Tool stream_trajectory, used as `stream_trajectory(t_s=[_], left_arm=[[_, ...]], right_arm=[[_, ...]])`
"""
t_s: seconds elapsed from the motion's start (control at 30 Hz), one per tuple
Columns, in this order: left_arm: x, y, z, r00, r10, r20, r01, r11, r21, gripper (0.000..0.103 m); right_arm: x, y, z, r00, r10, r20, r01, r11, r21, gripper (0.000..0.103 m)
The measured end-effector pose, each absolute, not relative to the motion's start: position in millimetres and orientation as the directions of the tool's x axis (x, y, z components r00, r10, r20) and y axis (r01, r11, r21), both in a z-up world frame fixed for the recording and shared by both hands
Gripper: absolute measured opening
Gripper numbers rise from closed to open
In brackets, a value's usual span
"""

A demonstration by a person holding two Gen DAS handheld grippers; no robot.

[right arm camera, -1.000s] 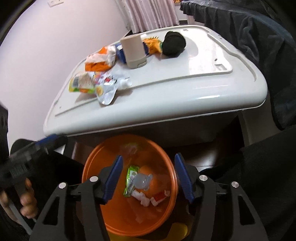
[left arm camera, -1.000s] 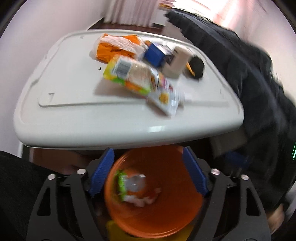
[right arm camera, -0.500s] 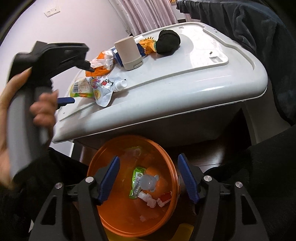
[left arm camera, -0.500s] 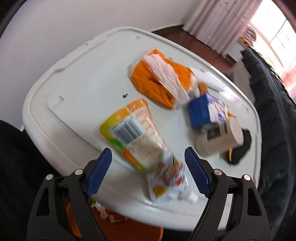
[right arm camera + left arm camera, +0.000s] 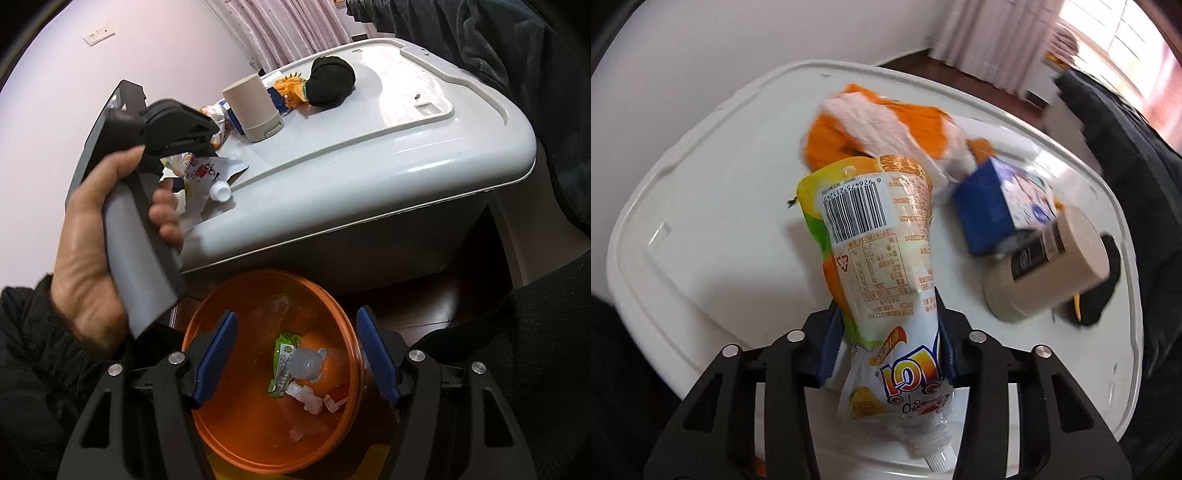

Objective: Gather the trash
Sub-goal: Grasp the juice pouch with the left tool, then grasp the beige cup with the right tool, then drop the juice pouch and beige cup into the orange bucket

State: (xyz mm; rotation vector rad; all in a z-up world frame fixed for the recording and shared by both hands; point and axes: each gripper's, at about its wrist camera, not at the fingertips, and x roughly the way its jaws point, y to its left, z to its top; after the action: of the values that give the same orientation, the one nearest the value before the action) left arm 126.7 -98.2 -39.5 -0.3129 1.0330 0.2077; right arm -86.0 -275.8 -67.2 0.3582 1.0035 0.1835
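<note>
My left gripper (image 5: 886,321) points down at the white table top (image 5: 713,206), and its jaws are closing. Two pouches lie between the blue pads: a yellow-green barcode pouch (image 5: 871,236) on top and a white spouted pouch (image 5: 908,384) under it. The pads touch both sides of the pouches. In the right wrist view a hand (image 5: 92,236) holds that gripper over the white spouted pouch (image 5: 207,173). My right gripper (image 5: 295,321) hangs open above the orange bin (image 5: 236,424), which holds a green wrapper (image 5: 282,362) and other scraps.
On the table lie an orange bag (image 5: 886,125), a blue carton (image 5: 990,214), a beige cup (image 5: 1052,266) and a black bundle (image 5: 330,81). Dark fabric (image 5: 517,55) drapes beside the table's far edge. The bin stands below the table's near edge.
My left gripper swung from above the orange bin up over the table and came down on the two pouches, its jaws narrowing around them. My right gripper stayed above the bin.
</note>
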Motion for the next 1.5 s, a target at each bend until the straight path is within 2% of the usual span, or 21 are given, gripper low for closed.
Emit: stream_trajectory(t_s=[0.17,0.37,0.43,0.5,0.67,0.93,1.03,1.13,1.17,1.3,1.5], left_arm=[[109.9,-82.0,-27.9,0.525,-0.096,-0.845,-0.115,0.976,-0.182,0.037],[40.3,-55.0,13.9,0.616,-0.113,-0.780,0.068,0.994,-0.091,0.037],[14.2,-51.3,21.4,0.651,-0.115,-0.750,0.112,0.992,-0.056,0.037],[-9.4,-51.9,20.7,0.683,-0.101,-0.723,0.132,0.991,-0.014,0.037],[-32.0,-55.0,4.1,0.685,-0.138,-0.715,0.181,0.983,-0.017,0.038],[-37.7,-39.0,2.6,0.702,-0.147,-0.697,0.167,0.985,-0.040,0.038],[-38.9,-34.1,2.0,0.698,-0.160,-0.698,0.162,0.985,-0.063,0.038],[-37.9,-32.7,-0.2,0.696,-0.156,-0.701,0.154,0.986,-0.067,0.038],[-37.0,-31.8,-1.5,0.692,-0.154,-0.705,0.151,0.986,-0.068,0.038],[-33.3,-28.2,-5.6,0.672,-0.161,-0.723,0.142,0.986,-0.088,0.038],[-34.5,-31.2,-5.0,0.665,-0.170,-0.727,0.150,0.984,-0.093,0.038]], right_arm=[[-86.0,-273.8,-62.3,0.531,0.301,-0.792,0.010,0.932,0.361,0.066],[-58.8,-271.0,-37.3,0.574,0.241,-0.782,-0.006,0.957,0.290,0.066],[-38.1,-265.0,-24.0,0.613,0.208,-0.763,-0.022,0.969,0.246,0.070],[-15.6,-255.2,-14.1,0.660,0.165,-0.733,-0.033,0.981,0.191,0.081],[47.6,-226.4,-11.4,0.717,0.095,-0.691,-0.053,0.995,0.081,0.082],[114.1,-200.8,-30.7,0.712,0.063,-0.699,-0.096,0.995,-0.008,0.081],[129.2,-198.7,-37.6,0.703,0.077,-0.707,-0.119,0.993,-0.010,0.073],[143.2,-200.1,-44.0,0.677,0.091,-0.731,-0.127,0.992,0.006,0.050],[145.5,-201.5,-44.7,0.670,0.098,-0.736,-0.123,0.992,0.020,0.048],[137.4,-207.8,-39.0,0.686,0.099,-0.721,-0.092,0.995,0.049,0.047],[90.5,-206.9,-8.8,0.695,0.161,-0.701,-0.141,0.986,0.086,0.047]])
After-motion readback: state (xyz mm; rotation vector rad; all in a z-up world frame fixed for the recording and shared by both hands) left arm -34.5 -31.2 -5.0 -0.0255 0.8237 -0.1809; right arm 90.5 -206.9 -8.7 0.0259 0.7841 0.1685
